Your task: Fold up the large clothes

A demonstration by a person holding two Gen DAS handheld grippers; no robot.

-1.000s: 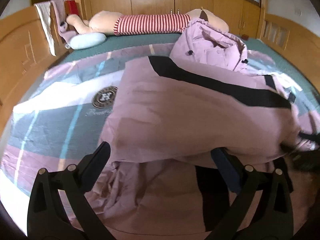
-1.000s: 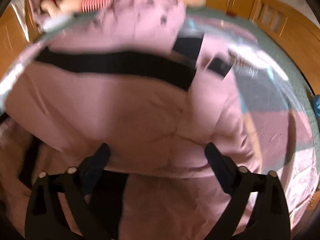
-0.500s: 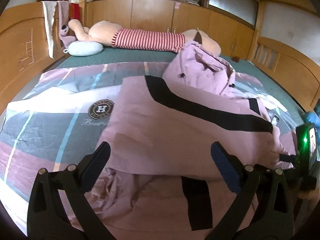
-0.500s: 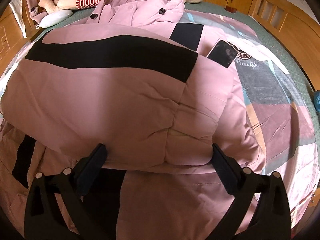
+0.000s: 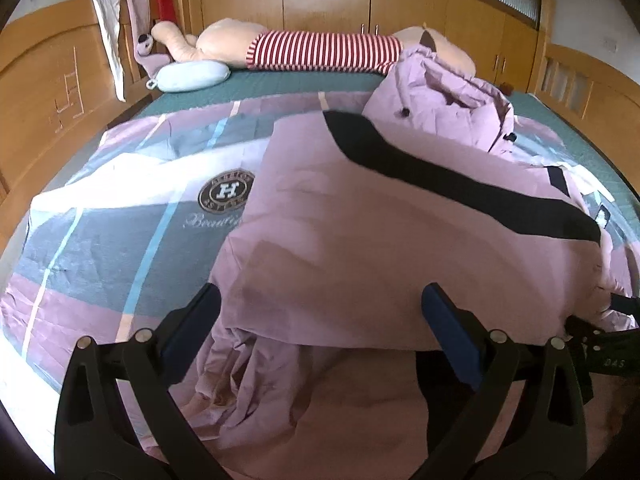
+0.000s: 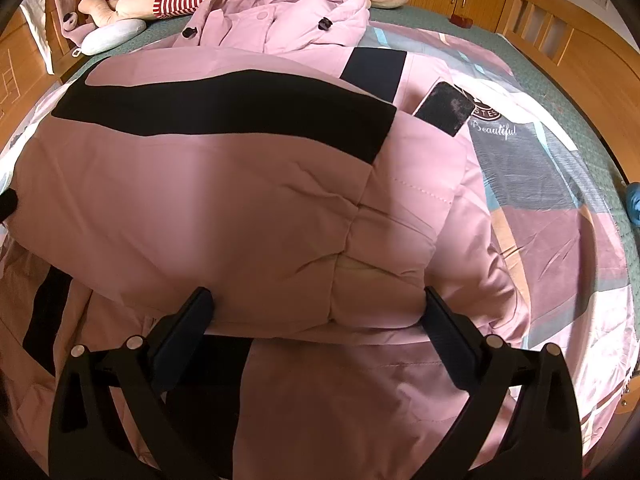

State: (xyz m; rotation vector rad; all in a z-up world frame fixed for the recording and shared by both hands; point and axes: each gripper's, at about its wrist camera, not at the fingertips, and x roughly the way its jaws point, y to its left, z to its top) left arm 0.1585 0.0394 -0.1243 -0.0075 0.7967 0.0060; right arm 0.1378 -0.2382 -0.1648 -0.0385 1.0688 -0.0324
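Jacket (image 6: 224, 208), one pink padded one with black bands, lies on the bed (image 5: 280, 80) over a patterned quilt (image 5: 100, 236), its lower half folded up over the rest; half a second ago the left wrist view sat higher and further back, and it is now nearer the fold, while the right wrist view has barely changed; the green-lit device at the right edge of the left view is gone from sight; the left gripper (image 5: 320, 320) has its jaws wide apart at the folded edge, holding nothing; the right gripper (image 6: 318, 312) also has its jaws apart, one at each side of the bulging fold, pressing against it; the hood (image 6: 288, 12) lies at the far end, partly hiding one striped plush toy (image 5: 320, 50); one black phone (image 6: 442, 108) pokes out from under the jacket, its lower part covered; one pale blue pillow (image 5: 192, 76) lies beside the toy; the right gripper shows in the left view only as a dark piece at the frame edge.
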